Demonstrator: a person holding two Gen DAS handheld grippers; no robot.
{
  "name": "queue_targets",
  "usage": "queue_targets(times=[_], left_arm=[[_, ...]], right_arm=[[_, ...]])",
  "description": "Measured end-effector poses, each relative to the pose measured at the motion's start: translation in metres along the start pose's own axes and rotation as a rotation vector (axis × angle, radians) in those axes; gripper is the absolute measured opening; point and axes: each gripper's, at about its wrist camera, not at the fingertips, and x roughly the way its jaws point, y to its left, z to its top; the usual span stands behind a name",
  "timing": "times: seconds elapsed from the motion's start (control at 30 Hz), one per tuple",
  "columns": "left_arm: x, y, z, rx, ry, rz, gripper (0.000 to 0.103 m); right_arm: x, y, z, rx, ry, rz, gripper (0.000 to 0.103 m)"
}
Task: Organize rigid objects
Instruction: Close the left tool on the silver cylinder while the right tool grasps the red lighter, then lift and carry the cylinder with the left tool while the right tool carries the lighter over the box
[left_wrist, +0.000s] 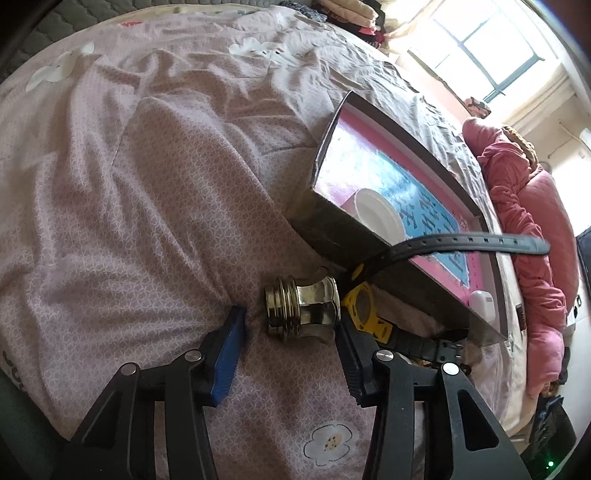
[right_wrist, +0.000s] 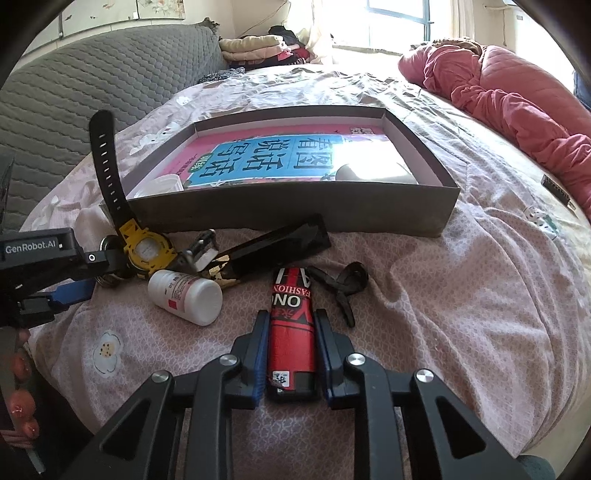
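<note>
The red lighter (right_wrist: 291, 332) lies on the bed (right_wrist: 461, 295) right between the fingers of our right gripper (right_wrist: 290, 325). Its long side points straight ahead of that gripper, toward the box (right_wrist: 295, 212). The fingers sit close on both sides of it, but we cannot tell if they squeeze it yet. It is red and black with white letters, smooth and hard.

Our left gripper (left_wrist: 291, 323) is spread wide apart around a shiny metal ring (left_wrist: 303, 308). The ring lies on its side, with its long way running across, from one finger toward the other. We think each hand is nearest to its own thing.

Just past the ring lies a yellow watch (left_wrist: 364, 308), its black strap leaning over the box wall. Left of the lighter lies a white bottle (right_wrist: 186, 297). The box, just ahead, already holds a pink book (right_wrist: 280, 158) and a white cup (left_wrist: 376, 214).
</note>
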Motion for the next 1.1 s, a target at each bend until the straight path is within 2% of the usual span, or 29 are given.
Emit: queue_targets(times=[0.23,0.47,0.67,1.1], left_arm=[[0.004,-0.002,-0.002,0.041,-0.009,0.021,0.047],[0.007,0.0,0.003,0.087,-0.012,-0.017,0.048],[-0.003,0.006,0.004,0.078,-0.029,-0.072,0.037],[-0.024,0.007,-0.005,0.099,-0.056,-0.116,0.036]], right_arm=[[0.005,0.002,0.0,-0.018,-0.006,-0.004,0.024],[0.006,-0.004,0.002,0.011,-0.005,0.038,0.024],[0.004,-0.008,0.003,0.038,-0.014,0.063,0.023],[-0.006,-0.008,0.007,0.037,-0.039,0.116,0.023]])
